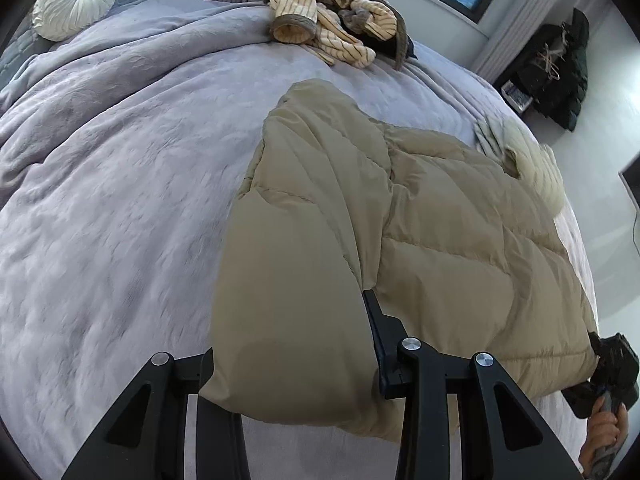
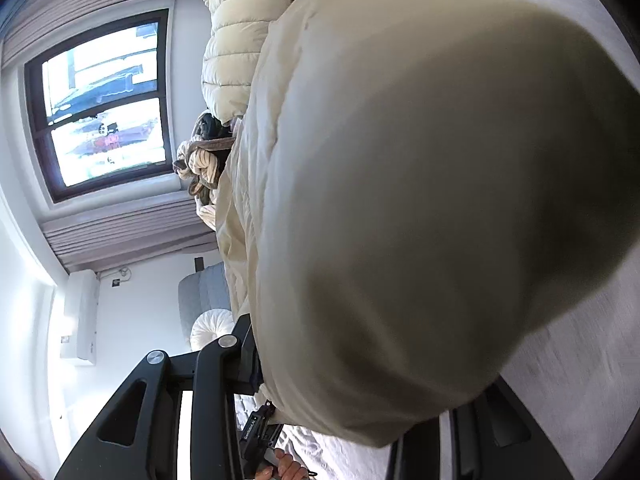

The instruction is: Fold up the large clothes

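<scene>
Fabric of the beige puffer jacket (image 1: pixel 400 208) bulges between the left gripper (image 1: pixel 292 344) fingers, gripped at its near hem. Right gripper (image 2: pixel 360 364) likewise clamps the jacket, which spreads ahead across the grey bedspread (image 1: pixel 120 160).

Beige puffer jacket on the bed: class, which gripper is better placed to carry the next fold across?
Probably the left gripper: it grips the jacket sleeve edge with open bedspread ahead. The right gripper holds the far hem corner.

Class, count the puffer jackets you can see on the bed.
2: the tan puffer jacket spread at the near edge, and a cream puffer jacket lying beyond it. More may hide in the striped clothes pile.
</scene>
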Demonstrator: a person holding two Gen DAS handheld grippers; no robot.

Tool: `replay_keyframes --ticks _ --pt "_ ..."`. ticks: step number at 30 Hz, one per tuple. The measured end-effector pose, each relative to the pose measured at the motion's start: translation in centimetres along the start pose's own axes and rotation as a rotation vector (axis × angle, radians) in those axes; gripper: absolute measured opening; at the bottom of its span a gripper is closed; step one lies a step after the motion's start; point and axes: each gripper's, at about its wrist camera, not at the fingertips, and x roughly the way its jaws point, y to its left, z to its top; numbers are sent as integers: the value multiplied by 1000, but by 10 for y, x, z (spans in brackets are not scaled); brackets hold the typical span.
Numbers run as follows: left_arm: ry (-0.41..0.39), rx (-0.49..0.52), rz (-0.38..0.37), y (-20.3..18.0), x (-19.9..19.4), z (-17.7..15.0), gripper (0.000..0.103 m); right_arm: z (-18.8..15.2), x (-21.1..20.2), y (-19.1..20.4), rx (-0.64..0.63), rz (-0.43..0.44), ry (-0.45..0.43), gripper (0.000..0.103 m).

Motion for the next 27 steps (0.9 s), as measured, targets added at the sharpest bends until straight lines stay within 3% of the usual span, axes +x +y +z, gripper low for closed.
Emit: replay_keyframes --ticks 5,16,22,26,27 --pt "47 14 1 5 -27 -34 40 -38 -31 -15 19 -9 10 40" --pt "177 28 -29 33 -62 -115 40 -87 -78 -35 103 -66 -4 40" --pt "230 19 -23 43 -51 -131 41 -42 -66 -19 98 -172 -1 40" --pt "257 -12 -17 48 -50 -130 51 -33 -60 -8 96 -219 15 45" --pt "259 -8 1 48 -51 -130 59 -35 -64 -10 90 -232 23 46"
